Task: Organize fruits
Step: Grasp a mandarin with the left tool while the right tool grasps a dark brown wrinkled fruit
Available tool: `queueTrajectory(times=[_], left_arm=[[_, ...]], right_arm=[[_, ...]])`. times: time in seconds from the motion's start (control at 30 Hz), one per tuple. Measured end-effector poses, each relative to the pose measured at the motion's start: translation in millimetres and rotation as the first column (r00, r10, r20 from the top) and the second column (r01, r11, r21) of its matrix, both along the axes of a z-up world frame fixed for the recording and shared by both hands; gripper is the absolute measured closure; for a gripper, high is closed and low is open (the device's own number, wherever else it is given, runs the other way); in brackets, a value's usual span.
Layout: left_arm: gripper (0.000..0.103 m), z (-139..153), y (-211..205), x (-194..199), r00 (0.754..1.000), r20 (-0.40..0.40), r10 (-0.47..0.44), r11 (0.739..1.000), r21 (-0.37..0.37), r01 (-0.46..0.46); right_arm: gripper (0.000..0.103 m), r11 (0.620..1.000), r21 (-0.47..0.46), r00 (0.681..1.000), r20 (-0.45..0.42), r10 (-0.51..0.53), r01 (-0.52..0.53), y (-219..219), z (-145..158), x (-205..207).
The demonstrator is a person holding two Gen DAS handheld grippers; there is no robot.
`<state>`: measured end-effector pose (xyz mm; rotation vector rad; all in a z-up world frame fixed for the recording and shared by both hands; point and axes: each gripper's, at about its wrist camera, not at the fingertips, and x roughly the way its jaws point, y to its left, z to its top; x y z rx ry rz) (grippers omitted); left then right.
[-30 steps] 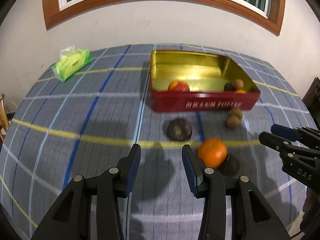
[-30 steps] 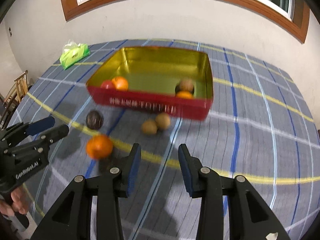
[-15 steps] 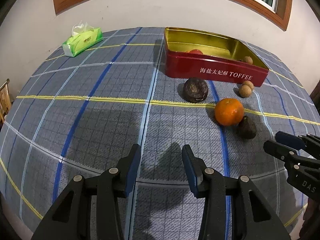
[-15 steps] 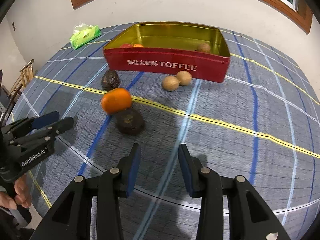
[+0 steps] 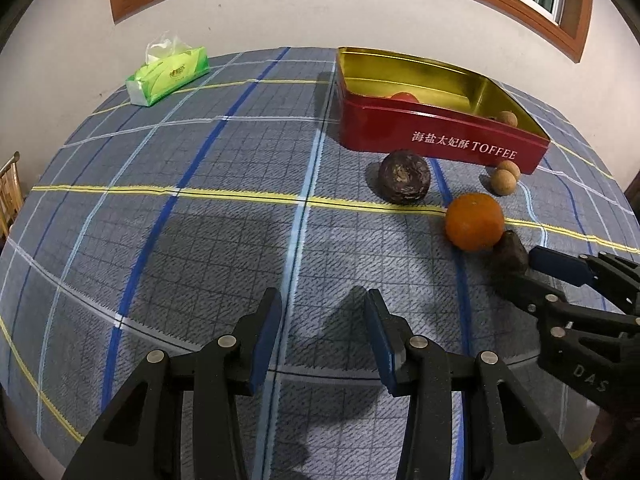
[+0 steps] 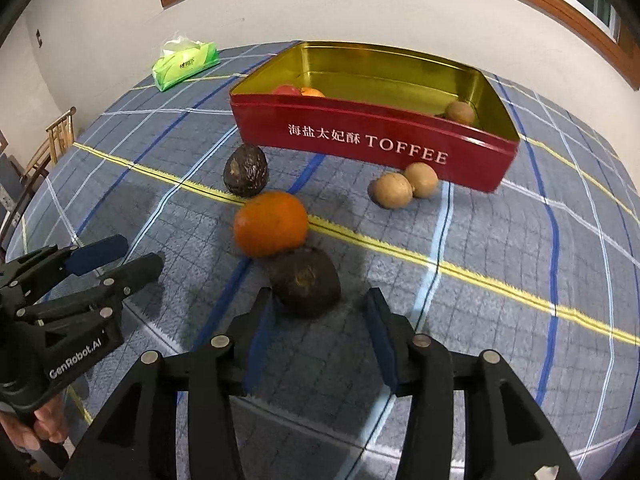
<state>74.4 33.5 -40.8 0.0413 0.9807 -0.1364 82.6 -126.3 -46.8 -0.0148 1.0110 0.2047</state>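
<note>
A red TOFFEE tin (image 6: 400, 148) with a gold inside holds a red fruit, an orange fruit and a small brown fruit. In front of it lie a dark passion fruit (image 6: 245, 170), an orange (image 6: 271, 223), a second dark fruit (image 6: 306, 280) and two small brown longans (image 6: 404, 186). My right gripper (image 6: 320, 312) is open, its fingertips on either side of the near dark fruit, not touching it. My left gripper (image 5: 322, 320) is open and empty over bare cloth, left of the fruits. In the left wrist view the tin (image 5: 440, 140), orange (image 5: 475, 221) and right gripper (image 5: 532, 266) show.
The table has a blue-grey plaid cloth (image 5: 180, 220). A green tissue pack (image 5: 168, 74) lies at the far left by the wall. A wooden chair (image 6: 52, 144) stands off the left edge. The wall and a window frame are behind.
Both grippers have dropped lower and moved forward. The right gripper has closed in on the near dark fruit, which now sits between its open fingertips.
</note>
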Motion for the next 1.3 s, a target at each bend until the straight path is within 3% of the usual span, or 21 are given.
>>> queueTrajectory(times=[0.2, 0.43, 0.97, 1.3], left_arm=[[0.059, -0.2, -7.9, 3.9, 1.0, -0.003, -0.011, 1.0, -0.002, 0.011], [0.059, 4.9, -22.2, 4.0, 0.999, 0.01, -0.042, 0.999, -0.009, 0.042], [0.059, 6.2, -74.0, 0.6, 0.988, 0.03, -0.148, 0.989, -0.02, 0.149], [0.059, 0.6, -89.6, 8.6, 0.988, 0.027, -0.151, 0.988, -0.019, 0.152]], right_arm=[[0.072, 1.0, -0.028, 1.0, 0.024, 0.012, -0.011, 4.8, -0.8, 3.2], [0.072, 0.999, -0.038, 0.999, 0.032, 0.004, -0.003, -5.6, -1.2, -1.1], [0.072, 0.981, -0.042, 0.982, 0.048, -0.185, 0.187, -93.0, -3.9, 4.9], [0.072, 0.976, -0.052, 0.974, 0.088, -0.206, 0.211, -105.6, -6.9, 16.0]])
